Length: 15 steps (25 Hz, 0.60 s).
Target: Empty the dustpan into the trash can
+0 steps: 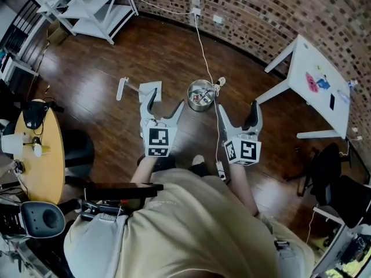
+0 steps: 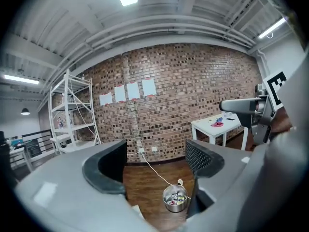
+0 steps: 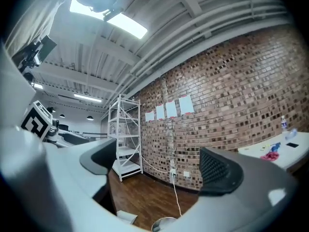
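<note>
Head view, left to right. A round wooden desk (image 1: 40,155) stands at the far left. The white dustpan (image 1: 148,90) lies on the wooden floor (image 1: 168,51), ungrasped, just beyond the left tool (image 1: 166,100), whose jaws stand apart with nothing between them. To its right sits the small metal trash can (image 1: 200,95), already holding scraps, with a white cable (image 1: 203,45) running down to its rim. The right tool (image 1: 237,108) follows, jaws likewise apart and empty, then a white desk (image 1: 319,80) by the brick wall. Risks, as judged: a loose grip on the dustpan could let it tip early and spill on the floor. The can's mouth is narrow, so a wide pour may miss. A knock or a snag on the cable could upset the can.
</note>
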{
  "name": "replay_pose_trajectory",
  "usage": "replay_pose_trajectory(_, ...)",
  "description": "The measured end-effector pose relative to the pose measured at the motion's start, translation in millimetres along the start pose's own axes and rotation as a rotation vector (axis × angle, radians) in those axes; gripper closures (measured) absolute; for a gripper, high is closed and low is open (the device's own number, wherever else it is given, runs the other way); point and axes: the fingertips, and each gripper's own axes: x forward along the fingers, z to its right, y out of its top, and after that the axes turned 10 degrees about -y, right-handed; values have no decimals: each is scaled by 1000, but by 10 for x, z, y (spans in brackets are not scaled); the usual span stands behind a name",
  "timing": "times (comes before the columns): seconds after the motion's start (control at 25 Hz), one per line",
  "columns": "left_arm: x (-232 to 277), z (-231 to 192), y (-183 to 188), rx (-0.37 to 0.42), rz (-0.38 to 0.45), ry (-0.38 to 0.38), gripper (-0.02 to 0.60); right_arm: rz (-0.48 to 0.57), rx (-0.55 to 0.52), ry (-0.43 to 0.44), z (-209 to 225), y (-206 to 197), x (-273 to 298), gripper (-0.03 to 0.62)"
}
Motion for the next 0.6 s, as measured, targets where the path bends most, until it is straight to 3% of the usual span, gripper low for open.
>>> replay_pose_trajectory(0.28, -199, -3, 95, 1, 46, -36, 207, 31, -17, -60, 33, 151, -134, 79)
replay_pose_trajectory(0.6, -330, -148, 39, 9, 63, -33, 207, 10, -32, -22, -348, 105, -109, 79)
